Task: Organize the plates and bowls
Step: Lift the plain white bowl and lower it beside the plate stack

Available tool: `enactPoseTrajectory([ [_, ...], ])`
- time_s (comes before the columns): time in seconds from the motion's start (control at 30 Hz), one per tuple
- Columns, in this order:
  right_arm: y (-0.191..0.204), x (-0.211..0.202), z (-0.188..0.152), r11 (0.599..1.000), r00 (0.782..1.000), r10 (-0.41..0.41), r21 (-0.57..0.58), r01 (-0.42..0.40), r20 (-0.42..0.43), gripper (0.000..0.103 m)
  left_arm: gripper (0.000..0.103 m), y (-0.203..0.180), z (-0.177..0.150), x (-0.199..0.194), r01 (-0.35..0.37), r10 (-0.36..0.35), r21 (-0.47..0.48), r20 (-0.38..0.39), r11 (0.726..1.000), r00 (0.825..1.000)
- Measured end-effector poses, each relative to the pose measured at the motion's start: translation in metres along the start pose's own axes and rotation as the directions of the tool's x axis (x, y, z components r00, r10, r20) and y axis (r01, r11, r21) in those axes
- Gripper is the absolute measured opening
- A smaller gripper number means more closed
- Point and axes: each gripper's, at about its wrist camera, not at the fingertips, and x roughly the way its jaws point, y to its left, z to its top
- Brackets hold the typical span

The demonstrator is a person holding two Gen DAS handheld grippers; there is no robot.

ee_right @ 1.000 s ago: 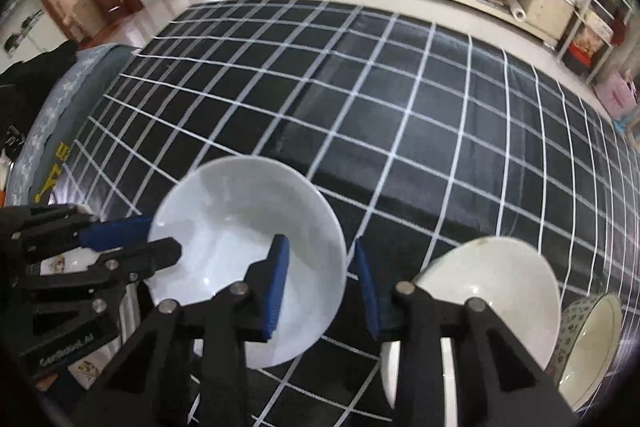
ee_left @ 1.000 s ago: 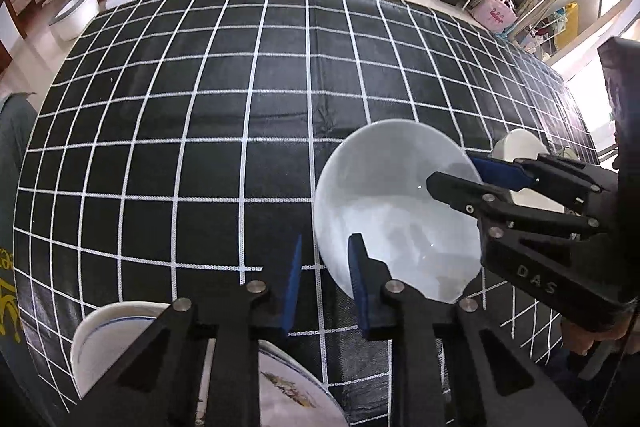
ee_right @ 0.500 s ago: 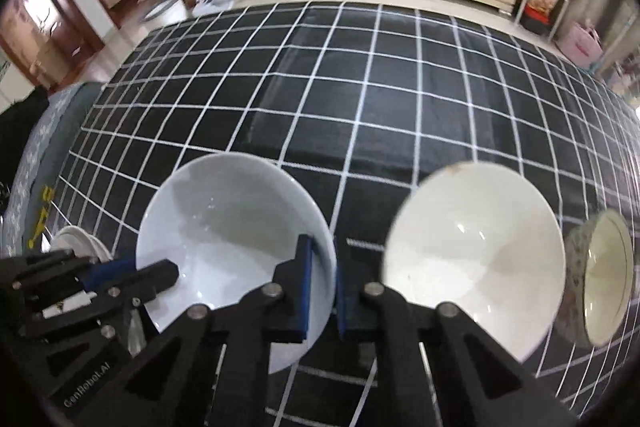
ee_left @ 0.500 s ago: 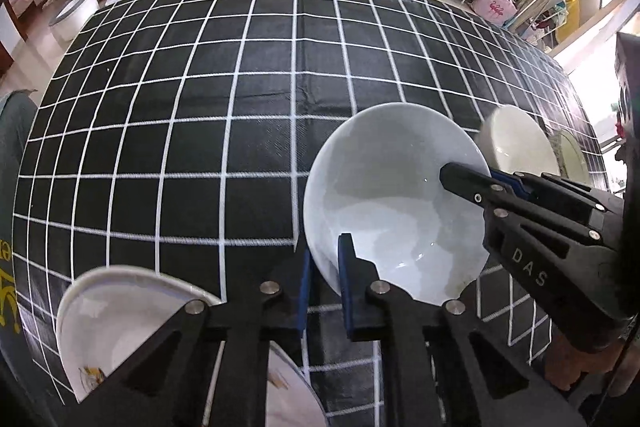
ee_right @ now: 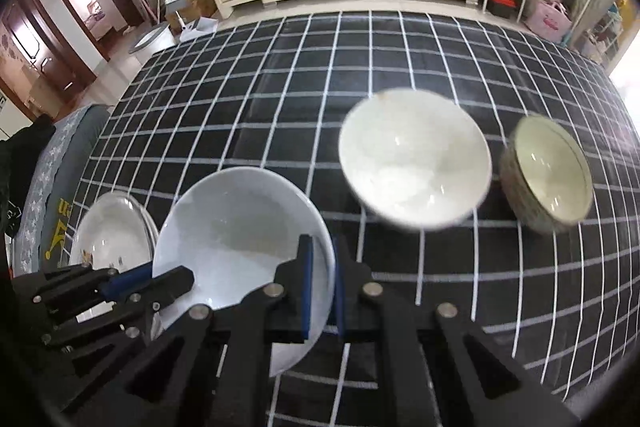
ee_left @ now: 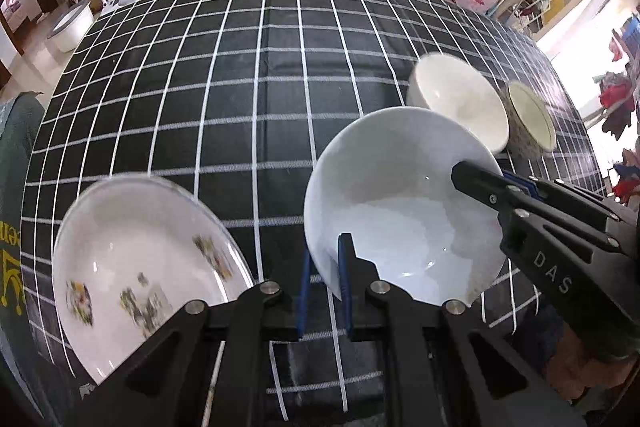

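Cream bowl (ee_right: 414, 157) and patterned bowl (ee_right: 546, 173) just beyond, flowered plate (ee_left: 140, 259) leftward, white bowl (ee_left: 400, 203) mouth-up — perhaps slightly tilted — left gripper (ee_left: 324, 293) and right gripper (ee_right: 320, 287) clamped on opposite rims.

Glazed ware on matt checked cloth; matt black tools.

White bowl (ee_left: 400, 211): smooth glossy ceramic, bright glints inside. Plate (ee_left: 136, 259): glossy glaze, printed floral marks, blurred. Cream bowl (ee_right: 414, 157): shiny glaze, faintly stained. Small bowl (ee_right: 548, 173): glossy inside, speckled patterned outside. Tablecloth (ee_left: 240, 87): matt black with white grid, lightly creased. Left gripper (ee_left: 324, 291) and right gripper (ee_right: 320, 287): matt black plastic, bare metal screw heads, blue rubbery-looking pads.
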Motion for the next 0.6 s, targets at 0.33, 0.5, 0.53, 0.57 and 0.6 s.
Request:
enactPoseTrajectory([
  [0.33, -0.004, 0.002, -0.043, 1.000, 0.999, 0.010, 0.026, -0.009, -0.034, 0.012, 0.011, -0.011, -0.041, 0.003, -0.014, 0.013, -0.010, -0.031, 1.000, 0.999],
  [0.5, -0.009, 0.006, -0.053, 0.998, 0.999, 0.013, 0.056, -0.011, -0.037, 0.012, 0.011, -0.012, -0.046, 0.005, -0.029, 0.028, -0.003, -0.031, 1.000, 0.999],
  [0.53, -0.010, 0.007, -0.056, 0.998, 0.999, 0.010, 0.058, -0.008, -0.037, 0.012, 0.011, -0.013, -0.046, 0.007, -0.029, 0.029, -0.002, -0.031, 1.000, 0.999],
  [0.57, -0.011, 0.007, -0.057, 0.998, 0.999, 0.006, 0.060, -0.004, -0.037, 0.012, 0.011, -0.014, -0.045, 0.007, -0.029, 0.029, 0.001, -0.029, 1.000, 0.999],
  [0.6, -0.012, 0.009, -0.057, 0.998, 0.999, 0.002, 0.064, 0.001, -0.037, 0.012, 0.011, -0.015, -0.045, 0.007, -0.028, 0.028, 0.005, -0.027, 1.000, 0.999],
])
